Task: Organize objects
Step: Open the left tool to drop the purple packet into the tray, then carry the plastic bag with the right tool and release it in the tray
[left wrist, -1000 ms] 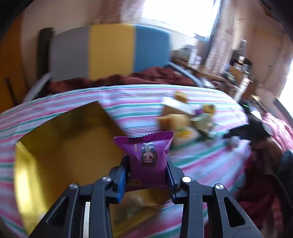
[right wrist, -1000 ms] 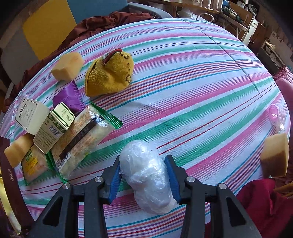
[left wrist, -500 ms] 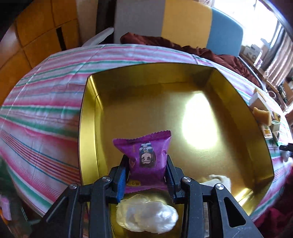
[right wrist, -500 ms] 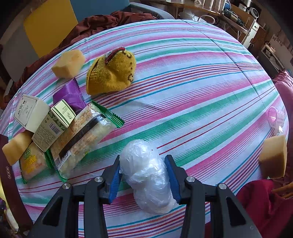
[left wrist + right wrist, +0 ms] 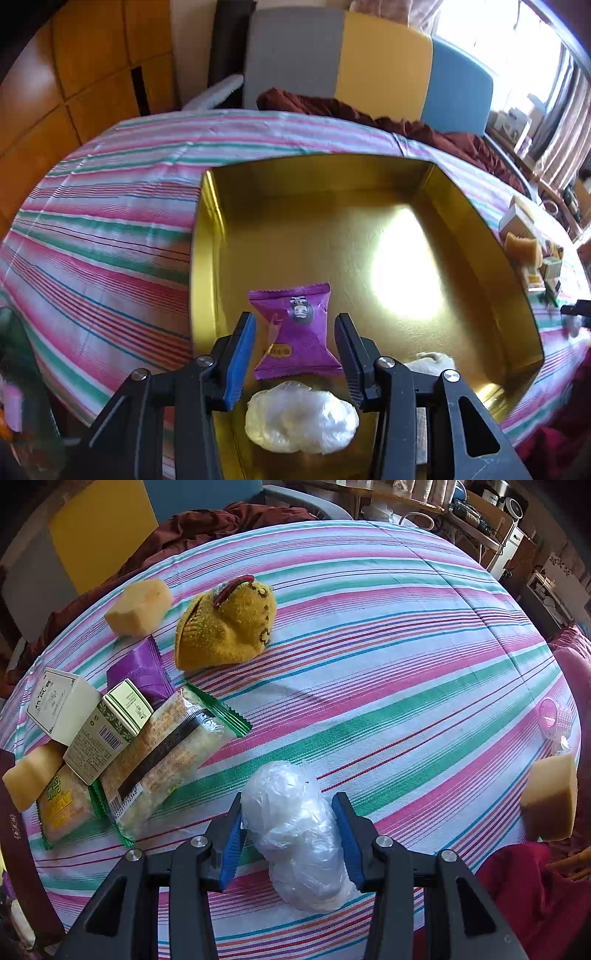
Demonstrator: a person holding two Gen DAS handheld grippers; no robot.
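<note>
Right wrist: striped tablecloth (image 5: 388,635), cluttered room.

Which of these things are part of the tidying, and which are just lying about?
Part of the job:
gold tray
purple snack packet, left jaws opening around it
plastic-wrapped bundle, gripped by the right jaws
snack packs and boxes

Just there:
striped tablecloth
red blanket
</note>
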